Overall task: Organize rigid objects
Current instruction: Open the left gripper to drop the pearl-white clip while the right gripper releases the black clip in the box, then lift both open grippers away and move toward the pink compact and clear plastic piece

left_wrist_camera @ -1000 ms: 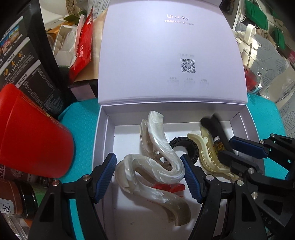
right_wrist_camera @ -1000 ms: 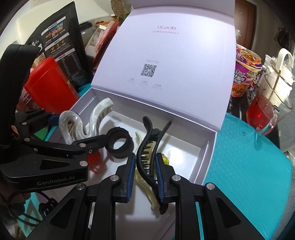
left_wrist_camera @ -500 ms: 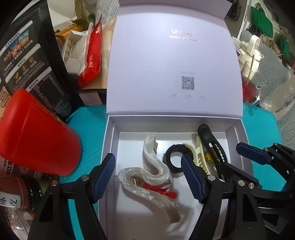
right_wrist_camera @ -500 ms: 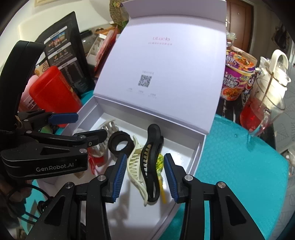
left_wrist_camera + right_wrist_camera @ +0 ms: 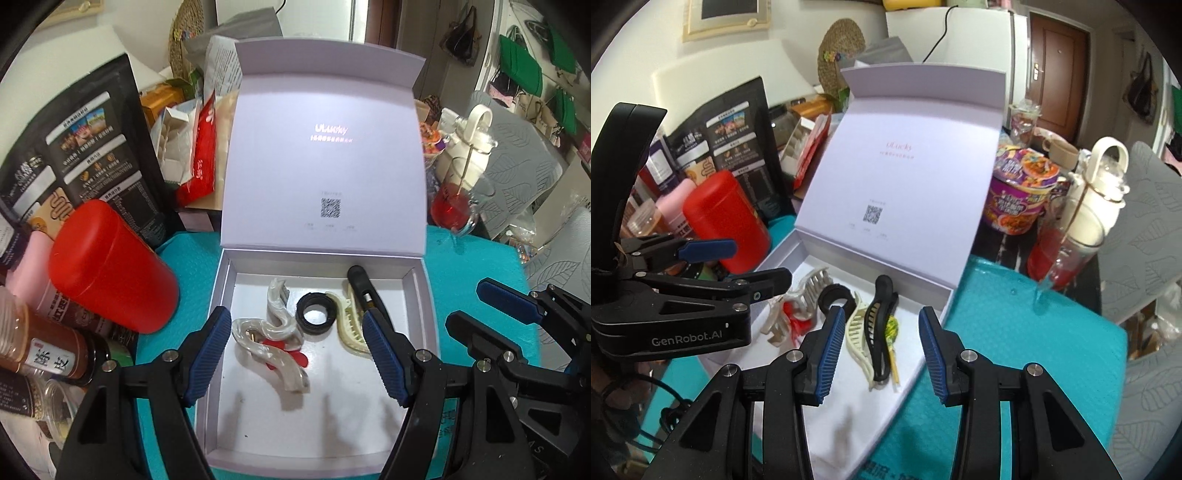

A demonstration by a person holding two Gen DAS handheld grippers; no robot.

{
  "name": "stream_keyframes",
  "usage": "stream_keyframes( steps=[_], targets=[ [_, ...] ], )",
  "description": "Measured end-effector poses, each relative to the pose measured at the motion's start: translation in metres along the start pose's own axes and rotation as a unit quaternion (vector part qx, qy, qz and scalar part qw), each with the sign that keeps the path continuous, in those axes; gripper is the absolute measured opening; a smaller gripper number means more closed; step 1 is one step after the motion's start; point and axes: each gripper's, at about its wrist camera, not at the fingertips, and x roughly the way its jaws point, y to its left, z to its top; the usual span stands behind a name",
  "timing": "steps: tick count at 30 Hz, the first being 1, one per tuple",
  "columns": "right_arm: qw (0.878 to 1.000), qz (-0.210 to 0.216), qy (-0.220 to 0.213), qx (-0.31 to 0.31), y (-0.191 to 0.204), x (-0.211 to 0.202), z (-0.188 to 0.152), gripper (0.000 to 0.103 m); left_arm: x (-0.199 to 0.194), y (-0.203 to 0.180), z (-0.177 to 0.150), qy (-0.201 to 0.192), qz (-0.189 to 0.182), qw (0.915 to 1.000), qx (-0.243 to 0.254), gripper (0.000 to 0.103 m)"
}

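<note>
The white box (image 5: 419, 295) on the worktop holds the pearl claw clip (image 5: 271, 341), black ring (image 5: 316, 314), cream clip (image 5: 349, 325) and black clip (image 5: 881, 332) — sorting looks nearly done. Left gripper (image 5: 295, 354) and right gripper (image 5: 881, 349) hover above, fingers wide, empty — perhaps only the lid remains.

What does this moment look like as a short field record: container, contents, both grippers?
container: white gift box, lid open and upright
contents: pearl claw clip, red clip, black ring, cream claw clip, black claw clip, yellow-green stick item
left gripper: open, above box, empty
right gripper: open, above box, empty
surface: teal mat
</note>
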Motion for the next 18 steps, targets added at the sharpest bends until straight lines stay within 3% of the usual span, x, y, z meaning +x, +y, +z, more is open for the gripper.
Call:
stream_keyframes(
  steps=[18],
  targets=[
    [0.997, -0.013, -0.072, 0.0, -0.004, -0.124, -0.026, 0.041, -0.116, -0.051, -0.018, -0.076, 0.002, 0.997, 0.009, 0.074]
  ],
)
